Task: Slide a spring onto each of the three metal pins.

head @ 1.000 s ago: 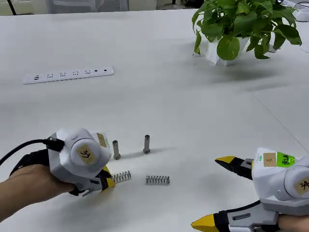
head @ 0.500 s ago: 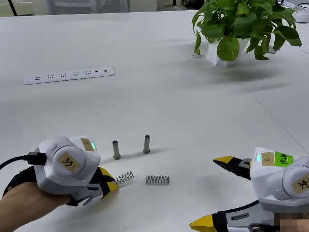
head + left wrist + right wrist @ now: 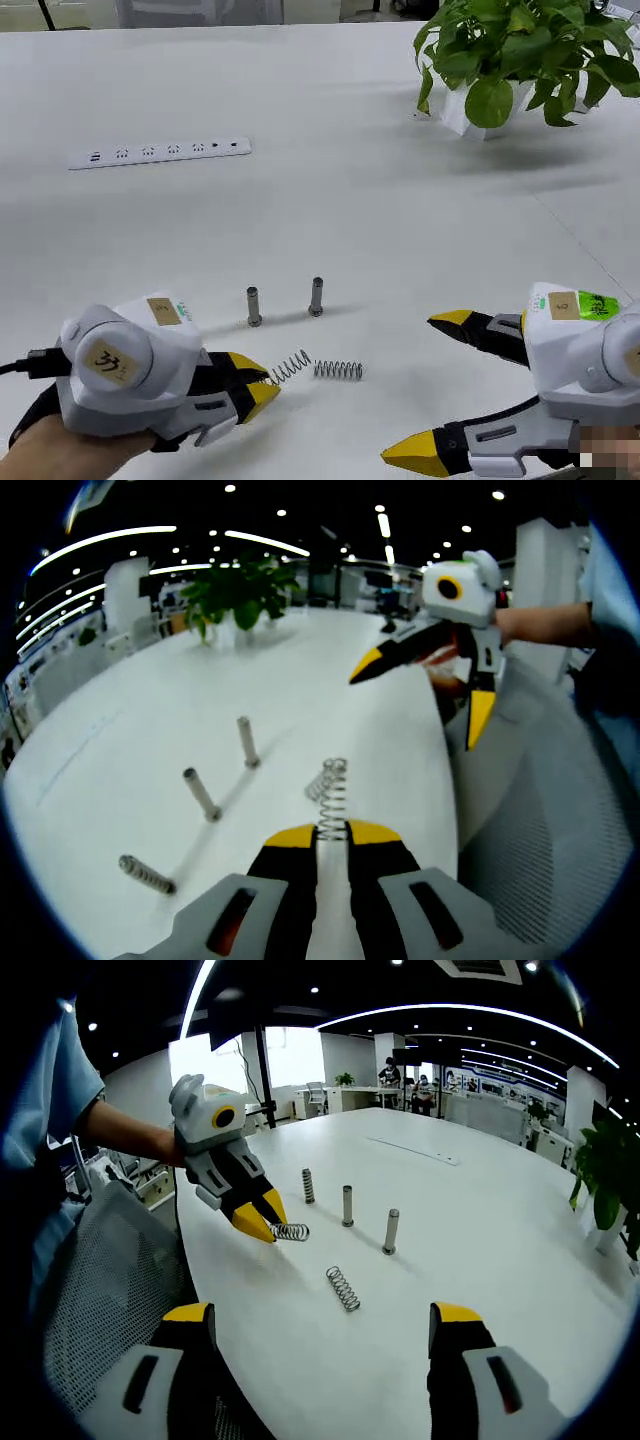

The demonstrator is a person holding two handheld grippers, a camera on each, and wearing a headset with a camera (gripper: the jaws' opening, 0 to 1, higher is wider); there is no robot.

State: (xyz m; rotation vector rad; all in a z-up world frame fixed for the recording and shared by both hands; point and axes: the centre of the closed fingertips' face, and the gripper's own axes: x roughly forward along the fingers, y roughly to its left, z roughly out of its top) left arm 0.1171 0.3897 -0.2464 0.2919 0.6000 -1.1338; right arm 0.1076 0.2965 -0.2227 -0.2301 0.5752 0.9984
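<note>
Spring (image 3: 292, 366) lengthwise beyond left fingers (image 3: 258, 397)

White table (image 3: 350, 200), silver pins (image 3: 316, 297) and spring (image 3: 292, 366), green plant (image 3: 520, 45) (white pot (image 3: 460, 110)), yellow-tipped left claw (image 3: 268, 386), right claw (image 3: 410, 390)

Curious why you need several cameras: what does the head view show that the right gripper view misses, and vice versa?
The head view adds the whole white body of the right gripper. The right gripper view adds a third pin, already spring-covered, and the person's blue sleeve. Both show two bare pins, a loose spring, and the left gripper shut on the second spring.
</note>
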